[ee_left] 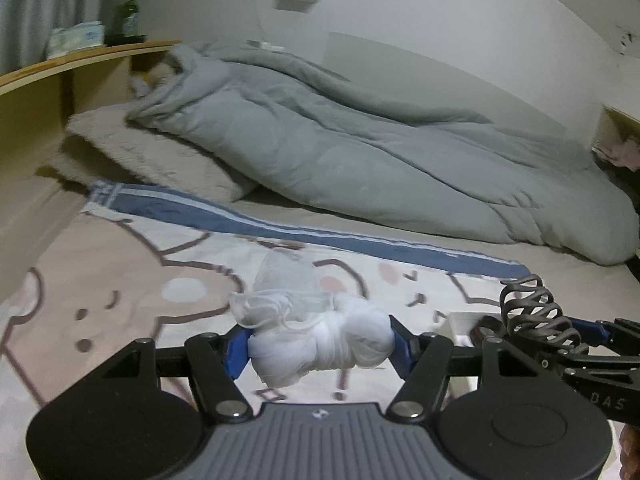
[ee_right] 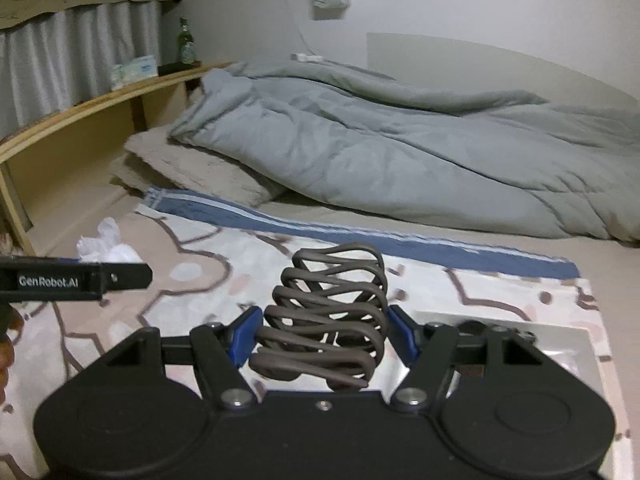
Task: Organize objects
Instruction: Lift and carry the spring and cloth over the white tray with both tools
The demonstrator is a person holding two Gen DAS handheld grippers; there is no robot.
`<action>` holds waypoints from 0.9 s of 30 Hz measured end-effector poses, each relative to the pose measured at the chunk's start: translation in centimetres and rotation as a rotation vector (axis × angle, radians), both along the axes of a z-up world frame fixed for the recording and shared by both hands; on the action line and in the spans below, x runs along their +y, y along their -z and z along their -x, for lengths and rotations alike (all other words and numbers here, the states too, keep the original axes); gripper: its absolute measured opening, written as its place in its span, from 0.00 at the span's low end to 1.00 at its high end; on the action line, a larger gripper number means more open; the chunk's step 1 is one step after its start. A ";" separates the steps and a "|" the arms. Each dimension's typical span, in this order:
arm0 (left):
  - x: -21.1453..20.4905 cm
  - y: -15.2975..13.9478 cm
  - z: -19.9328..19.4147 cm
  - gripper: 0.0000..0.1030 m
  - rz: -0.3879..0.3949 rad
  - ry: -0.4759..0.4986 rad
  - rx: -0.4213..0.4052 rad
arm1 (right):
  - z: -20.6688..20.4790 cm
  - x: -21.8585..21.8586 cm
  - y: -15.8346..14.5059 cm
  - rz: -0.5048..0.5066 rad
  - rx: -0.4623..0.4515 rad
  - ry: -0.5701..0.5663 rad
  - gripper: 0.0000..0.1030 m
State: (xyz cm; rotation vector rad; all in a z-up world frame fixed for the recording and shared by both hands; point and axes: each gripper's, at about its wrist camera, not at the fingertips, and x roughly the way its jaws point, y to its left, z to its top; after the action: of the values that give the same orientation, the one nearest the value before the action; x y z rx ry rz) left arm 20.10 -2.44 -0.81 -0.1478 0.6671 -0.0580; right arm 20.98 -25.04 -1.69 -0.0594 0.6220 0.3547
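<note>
Grippers both loaded above the printed blanket [ee_left: 120, 280] on the bed: left gripper [ee_left: 320, 350] clamped on a white bundled cloth [ee_left: 320, 344], right gripper [ee_right: 324, 332] clamped on a brown coiled holder [ee_right: 328, 312]. Risk: loose cloth folds slipping free; springy coil popping out under uneven squeeze.

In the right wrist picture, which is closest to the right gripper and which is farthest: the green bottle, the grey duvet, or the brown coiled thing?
1. Brown coiled thing: clamped in the right gripper.
2. Grey duvet: bunched across the bed's middle.
3. Green bottle: on the wooden shelf, far left.
</note>
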 end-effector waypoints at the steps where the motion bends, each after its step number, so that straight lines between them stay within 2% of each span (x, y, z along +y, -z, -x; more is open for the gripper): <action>1: -0.7 0.2 -0.2 0.65 0.005 0.011 0.002 | -0.1 -0.8 0.1 0.006 0.003 0.010 0.66; 10: -8.8 2.7 -1.8 0.65 0.010 0.148 0.034 | -1.0 -9.0 1.6 0.023 0.030 0.116 0.66; 17: -14.3 5.4 -3.3 0.65 0.001 0.252 0.059 | -1.9 -15.4 4.8 -0.014 0.067 0.254 0.66; 22: -16.7 7.5 -4.1 0.65 0.009 0.294 0.090 | -3.0 -17.5 7.6 -0.008 0.122 0.296 0.66; 27: -18.0 8.8 -5.1 0.65 0.017 0.311 0.108 | -4.1 -16.9 9.8 -0.019 0.149 0.284 0.66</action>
State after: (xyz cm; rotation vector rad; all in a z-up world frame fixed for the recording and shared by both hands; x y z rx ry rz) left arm 25.21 -20.43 -9.65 -0.0628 0.7934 -0.3570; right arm 25.12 -41.96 -11.52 0.0735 0.7638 0.0901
